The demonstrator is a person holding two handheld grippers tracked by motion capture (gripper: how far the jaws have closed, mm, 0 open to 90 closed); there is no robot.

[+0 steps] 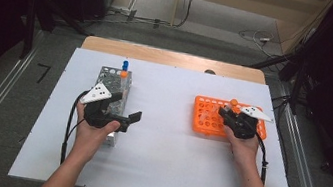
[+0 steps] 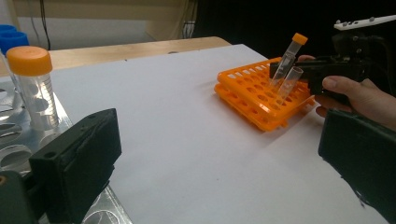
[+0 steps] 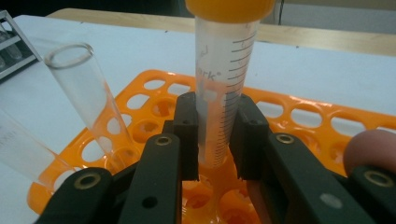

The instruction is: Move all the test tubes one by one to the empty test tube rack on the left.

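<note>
Orange plastic marks the rack (image 1: 210, 122) at the right of the white table (image 1: 167, 139) in the high view; the right gripper (image 1: 228, 114) sits over it, beside an orange-capped tube (image 1: 233, 104). The left gripper (image 1: 127, 114) rests near the metal rack (image 1: 109, 75), which holds a blue-capped tube (image 1: 125, 64) at its far end; its jaws stand apart with nothing between them.

Left gripper view: both black jaws are spread wide over bare table. Across it, the orange-capped tube (image 2: 289, 53) leans in the orange rack (image 2: 254, 93) next to an uncapped tube (image 2: 288, 84), with the right gripper (image 2: 280, 70) at its stem.

Right gripper view: the jaws press on both sides of the orange-capped tube (image 3: 224, 79), whose foot sits in a rack hole; the uncapped tube (image 3: 88, 98) leans at the left.

Judged step: the grasp is just made, the tube not yet lifted. The next move calls for a straight pull along the tube's axis, clear of its glassy neighbour.
</note>
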